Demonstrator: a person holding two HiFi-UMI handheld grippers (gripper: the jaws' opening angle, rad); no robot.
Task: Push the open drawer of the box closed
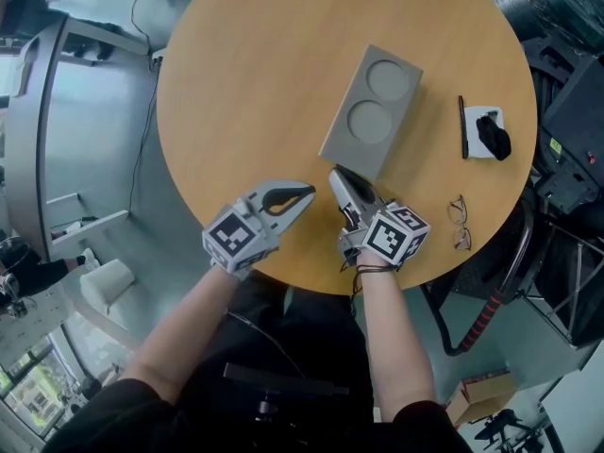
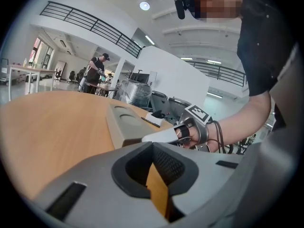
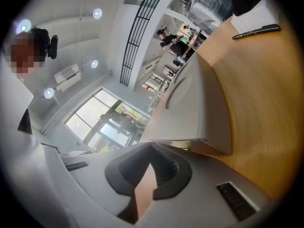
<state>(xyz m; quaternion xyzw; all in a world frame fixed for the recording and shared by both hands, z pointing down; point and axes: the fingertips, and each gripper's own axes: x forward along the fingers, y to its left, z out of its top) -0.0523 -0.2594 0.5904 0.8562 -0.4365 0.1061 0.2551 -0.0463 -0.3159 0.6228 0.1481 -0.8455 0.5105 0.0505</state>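
Observation:
A grey box [image 1: 373,111] with two round recesses on top lies on the round wooden table [image 1: 245,83]. Its near end faces me and the drawer front looks almost flush with it. My right gripper [image 1: 338,175] is shut, with its tips at that near end; in the right gripper view the tips [image 3: 151,146] meet right before the box [image 3: 190,103]. My left gripper [image 1: 310,193] is also shut and empty, and rests on the table just left of the right one. In the left gripper view its tips [image 2: 153,146] point toward the box [image 2: 121,122] and the right gripper [image 2: 161,136].
A black pen [image 1: 463,125] and a white card with a black object [image 1: 491,132] lie right of the box. Glasses [image 1: 460,220] sit near the table's right front edge. Black equipment and cables crowd the floor on the right.

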